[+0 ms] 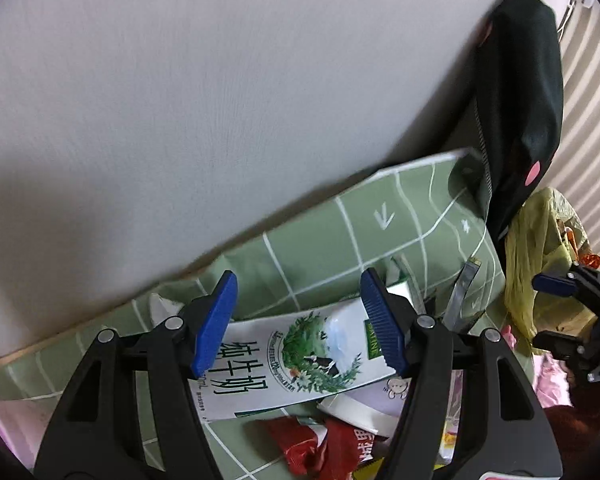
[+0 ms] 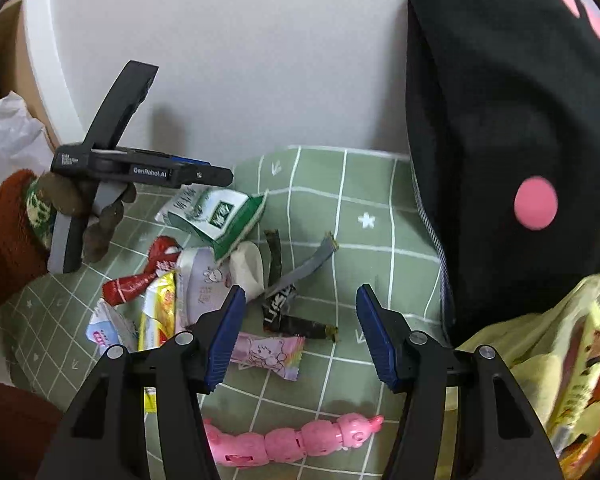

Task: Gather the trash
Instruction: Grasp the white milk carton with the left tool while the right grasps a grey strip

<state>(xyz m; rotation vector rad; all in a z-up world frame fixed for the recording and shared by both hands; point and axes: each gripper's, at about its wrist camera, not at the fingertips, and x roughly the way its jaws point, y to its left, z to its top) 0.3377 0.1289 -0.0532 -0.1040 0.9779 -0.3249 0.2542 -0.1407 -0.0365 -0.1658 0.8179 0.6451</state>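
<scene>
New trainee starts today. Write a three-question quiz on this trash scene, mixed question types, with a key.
1. True or false: the left hand-held gripper is shut on the milk carton.
2. Which lies nearest the right hand-held gripper? A) pink candy wrapper B) red wrapper C) milk carton
3. Fill in: the trash lies on a green cloth with a white ____ pattern.

Key: 1 false, its jaws stand open around the carton; 2 A; 3 grid.

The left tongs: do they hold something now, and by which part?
Nothing is held. The left tongs are open around the milk carton, pads apart from it. The right tongs are open too, empty.
</scene>
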